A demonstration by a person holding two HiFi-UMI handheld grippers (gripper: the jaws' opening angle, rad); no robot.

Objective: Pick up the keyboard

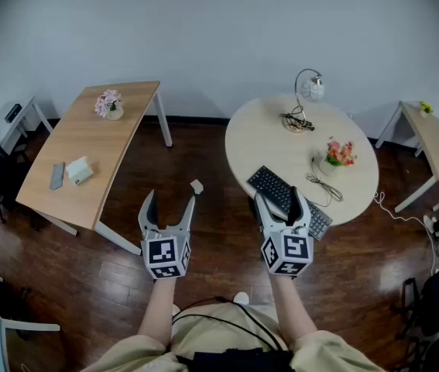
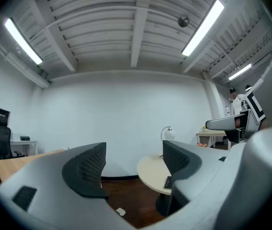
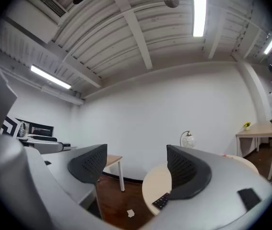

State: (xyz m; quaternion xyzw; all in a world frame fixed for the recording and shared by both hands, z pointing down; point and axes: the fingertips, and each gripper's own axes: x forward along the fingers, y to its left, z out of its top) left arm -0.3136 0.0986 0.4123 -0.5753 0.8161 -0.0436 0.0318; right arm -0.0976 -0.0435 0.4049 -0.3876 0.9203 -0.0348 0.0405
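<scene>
A black keyboard point(image 1: 278, 191) lies on the near left part of the round pale table point(image 1: 258, 138); its near end is hidden behind my right gripper. Only a corner of the keyboard point(image 2: 168, 181) shows past the jaw in the left gripper view, and a corner of the keyboard point(image 3: 161, 201) peeks out in the right gripper view. My right gripper point(image 1: 279, 201) hangs level over the table's near edge, open and empty. My left gripper point(image 1: 169, 201) is held level over the wood floor to the table's left, open and empty too.
On the round table stand a desk lamp point(image 1: 304, 99), a small pot of flowers point(image 1: 337, 154) and a loose cable point(image 1: 324, 184). A rectangular wooden table point(image 1: 118, 130) is at the left with a flower pot point(image 1: 109, 104). A white scrap point(image 1: 197, 186) lies on the floor.
</scene>
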